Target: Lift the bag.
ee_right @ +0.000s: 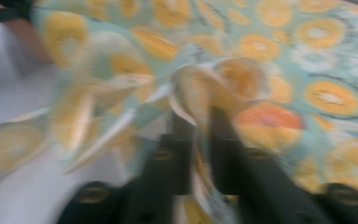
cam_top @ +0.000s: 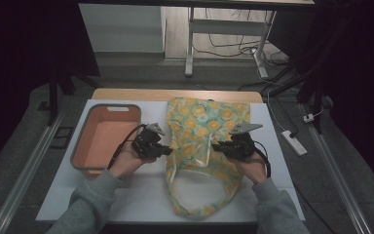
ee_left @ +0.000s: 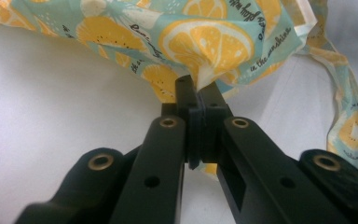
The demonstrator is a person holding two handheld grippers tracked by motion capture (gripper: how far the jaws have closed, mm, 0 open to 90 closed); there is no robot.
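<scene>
Pinching the lemon-print tote bag [cam_top: 202,146] right of the orange bin [cam_top: 106,136], my left gripper [cam_top: 165,150] is clamped on its edge; my right gripper [cam_top: 217,145] straddles fabric, grip unclear through blur.

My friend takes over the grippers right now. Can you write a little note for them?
Left gripper: shut on the edge of the lemon-print bag.
Right gripper: a fold of the bag between its jaws; too blurred to tell if it pinches.
The bag lies on the white table, beside the orange bin.
Done: left side gripped.
Left: probably lifting or opening the bag.
</scene>
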